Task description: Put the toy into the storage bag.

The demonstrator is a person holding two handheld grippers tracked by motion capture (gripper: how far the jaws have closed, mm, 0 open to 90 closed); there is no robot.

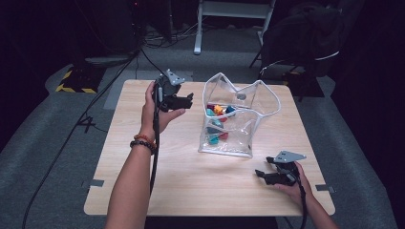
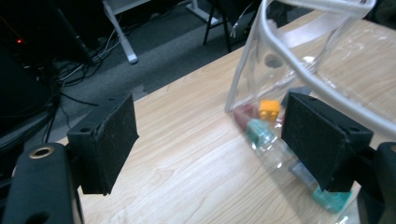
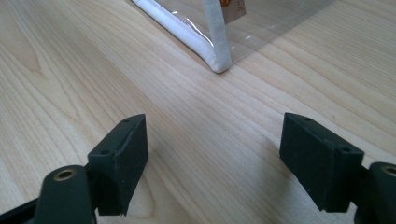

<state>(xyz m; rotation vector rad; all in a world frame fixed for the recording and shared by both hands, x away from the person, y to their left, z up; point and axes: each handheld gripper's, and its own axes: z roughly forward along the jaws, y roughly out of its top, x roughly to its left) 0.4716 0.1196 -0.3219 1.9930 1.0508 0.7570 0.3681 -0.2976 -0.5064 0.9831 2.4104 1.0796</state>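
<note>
Clear plastic bag (image 1: 239,119) stands just right of the raised left gripper (image 1: 184,101), nearer than the right gripper (image 1: 261,174); both jaws gape wide, empty.

The pouch (image 1: 239,119) stands mid-table (image 1: 191,181), blocks (image 1: 217,124) inside; left tongs (image 1: 187,101) just left, right tongs (image 1: 261,174) nearer, right.

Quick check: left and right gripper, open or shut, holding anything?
Left gripper: open, nothing held, beside the clear bag.
Right gripper: open, nothing held, over the table.
</note>
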